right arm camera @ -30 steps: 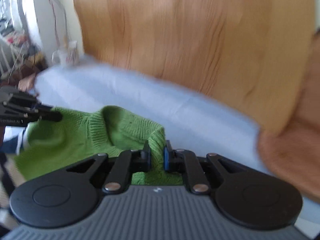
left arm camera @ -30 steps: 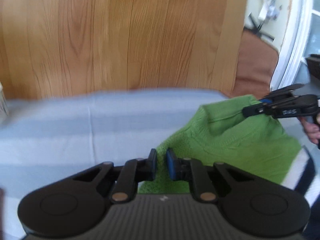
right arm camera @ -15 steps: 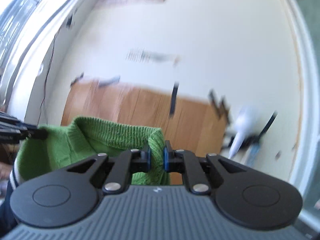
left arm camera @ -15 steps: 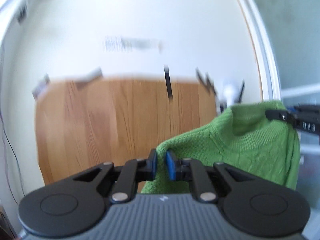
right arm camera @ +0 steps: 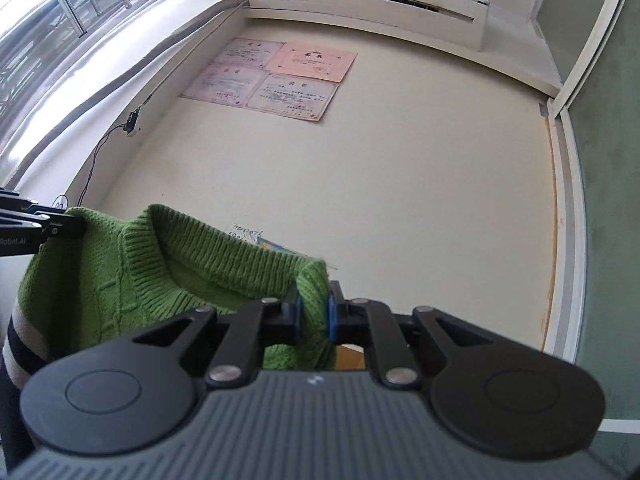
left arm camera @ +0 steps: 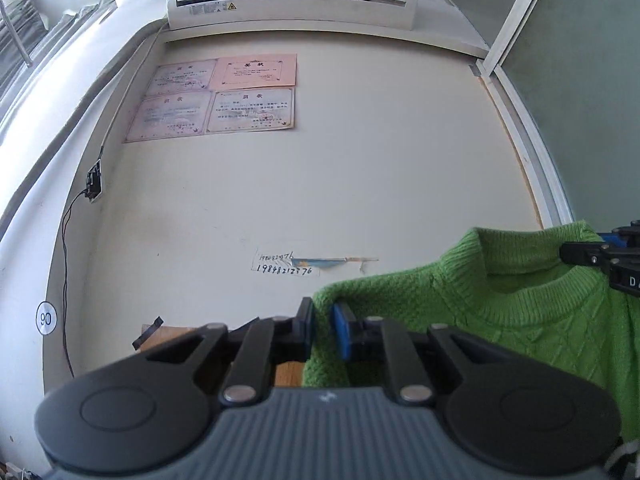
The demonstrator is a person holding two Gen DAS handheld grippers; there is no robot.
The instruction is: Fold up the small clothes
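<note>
I have the left gripper (left arm camera: 323, 334) pinched on one shoulder of the green sweater (left arm camera: 500, 312), low centre of its frame. My right gripper (right arm camera: 313, 317) is clamped on the other shoulder. The knit hangs between them, collar uppermost, before the wall (left arm camera: 320, 200).

Supporting surface out of both views. Only top edge of wooden board (left arm camera: 286, 374) shows low behind fingers, against cream wall; black tape strip (left arm camera: 148, 333) at its left corner. Green sweater (left arm camera: 500, 320) hangs in air, shoulders clamped by left gripper (left arm camera: 322, 330) and right gripper (right arm camera: 313, 316).
</note>
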